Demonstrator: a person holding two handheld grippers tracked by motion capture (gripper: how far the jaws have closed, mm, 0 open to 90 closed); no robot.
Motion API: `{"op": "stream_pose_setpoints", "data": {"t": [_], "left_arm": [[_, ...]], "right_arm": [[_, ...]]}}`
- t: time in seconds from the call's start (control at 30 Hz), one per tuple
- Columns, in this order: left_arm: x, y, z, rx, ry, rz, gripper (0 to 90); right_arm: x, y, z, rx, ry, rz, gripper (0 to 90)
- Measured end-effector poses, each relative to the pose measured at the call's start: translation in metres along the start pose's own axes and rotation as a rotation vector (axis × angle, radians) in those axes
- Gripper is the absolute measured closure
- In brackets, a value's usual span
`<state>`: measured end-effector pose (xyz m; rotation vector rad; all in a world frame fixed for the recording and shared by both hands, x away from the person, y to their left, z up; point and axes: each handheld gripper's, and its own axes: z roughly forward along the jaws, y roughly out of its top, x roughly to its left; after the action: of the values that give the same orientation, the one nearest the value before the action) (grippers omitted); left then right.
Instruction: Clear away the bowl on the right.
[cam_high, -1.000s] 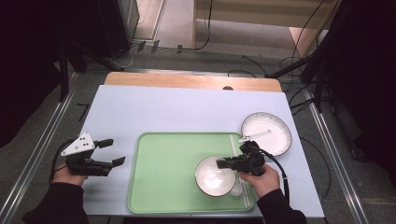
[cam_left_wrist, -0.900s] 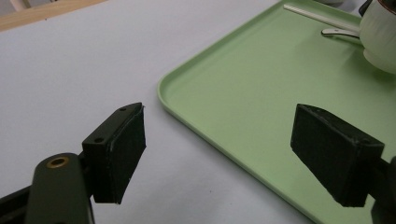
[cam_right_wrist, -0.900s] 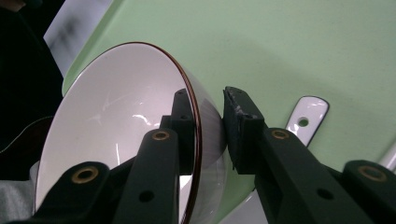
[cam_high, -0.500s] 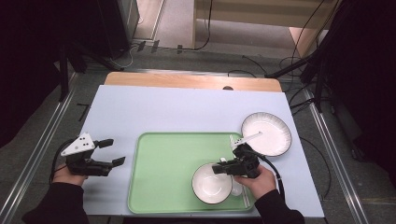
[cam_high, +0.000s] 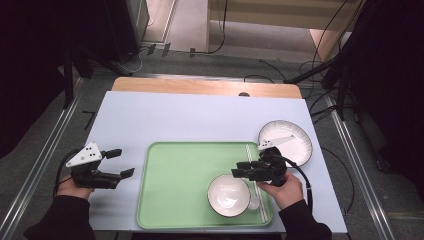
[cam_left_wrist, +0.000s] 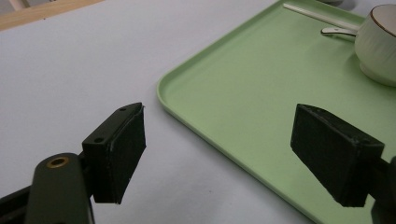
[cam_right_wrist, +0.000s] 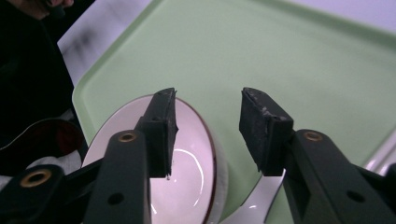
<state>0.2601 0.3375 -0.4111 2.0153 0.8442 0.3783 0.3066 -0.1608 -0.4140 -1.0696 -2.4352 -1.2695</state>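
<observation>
Bowl got set down at the tray's near right corner; right gripper just opened off its rim (nothing clamped). Left gripper hangs wide open beside the tray.

No writing, label, brand, number or sign can be read on anything here, so far as these rather small and partly blurred views allow.

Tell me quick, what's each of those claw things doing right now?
Left gripper: open, empty, beside the green tray.
Right gripper: jaws just opened, nothing between them, above the white bowl.
</observation>
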Motion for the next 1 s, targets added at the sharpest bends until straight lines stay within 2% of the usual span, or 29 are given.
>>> {"op": "stream_pose_setpoints", "data": {"t": [0.2,0.3,0.4,0.7,0.83,1.0], "left_arm": [[0.0,0.0,0.0,-0.004,0.002,0.0,18.0],[0.0,0.0,0.0,-0.002,0.002,0.0,18.0],[0.0,0.0,0.0,-0.002,0.001,0.0,18.0],[0.0,0.0,0.0,-0.003,0.001,-0.001,18.0],[0.0,0.0,0.0,-0.003,0.002,-0.001,18.0],[0.0,0.0,-0.001,-0.003,0.001,-0.001,18.0]], "right_arm": [[-0.006,0.0,-0.018,-0.087,-0.061,-0.028,40.0],[-0.009,0.0,-0.027,-0.111,-0.092,-0.037,38.6],[-0.015,-0.001,-0.035,-0.145,-0.11,-0.021,37.3],[-0.035,-0.007,-0.051,-0.17,-0.17,0.03,35.5],[-0.038,-0.008,-0.058,-0.182,-0.201,0.024,34.3],[-0.048,-0.012,-0.066,-0.196,-0.214,0.048,32.7]]}}
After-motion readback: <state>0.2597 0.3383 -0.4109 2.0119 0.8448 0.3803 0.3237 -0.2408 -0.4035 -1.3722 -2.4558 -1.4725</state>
